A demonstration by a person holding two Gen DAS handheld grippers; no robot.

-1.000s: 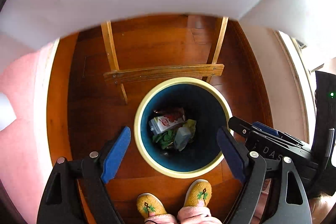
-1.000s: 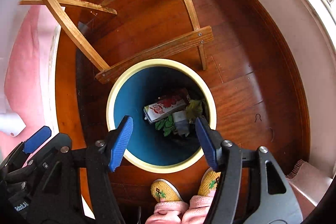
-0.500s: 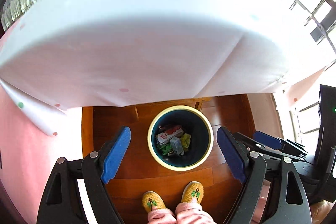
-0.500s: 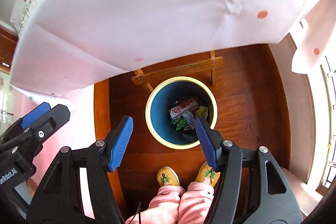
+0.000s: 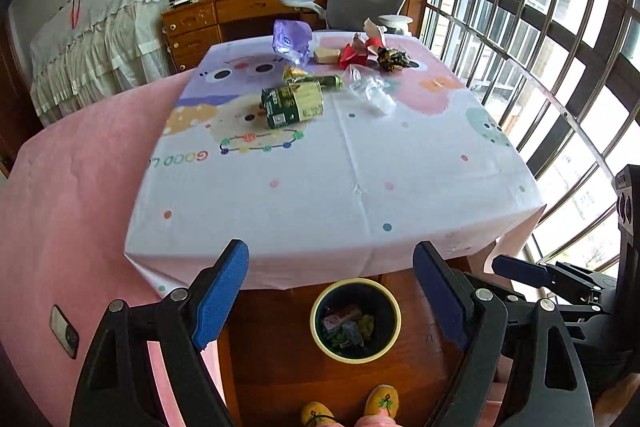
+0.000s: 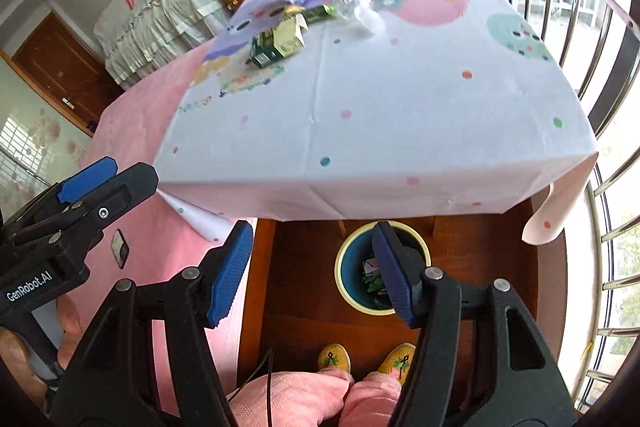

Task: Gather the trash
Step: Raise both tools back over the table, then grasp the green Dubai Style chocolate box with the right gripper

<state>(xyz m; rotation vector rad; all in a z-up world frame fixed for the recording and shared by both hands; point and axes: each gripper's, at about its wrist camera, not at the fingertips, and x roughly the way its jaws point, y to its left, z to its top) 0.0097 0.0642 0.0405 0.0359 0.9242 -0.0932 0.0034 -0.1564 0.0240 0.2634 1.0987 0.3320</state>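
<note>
Green carton (image 5: pixel 292 103) on table, well beyond empty, spread left gripper (image 5: pixel 331 293)

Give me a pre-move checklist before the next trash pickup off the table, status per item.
1. Left gripper empty, jaws apart: ok.
2. Right gripper empty, jaws apart: ok.
3. Trash left on the white patterned tablecloth: ok. The green and cream drink carton lies nearest, the crumpled clear plastic wrapper beside it, the purple foil bag and red crumpled packet farther back.
4. Near half of the cloth free of obstacles on the way to the carton: ok.
5. Round blue bin with cream rim open on the floor under the table edge, room left: ok.
6. Carton empty or rigid enough to pinch: cannot tell.
</note>
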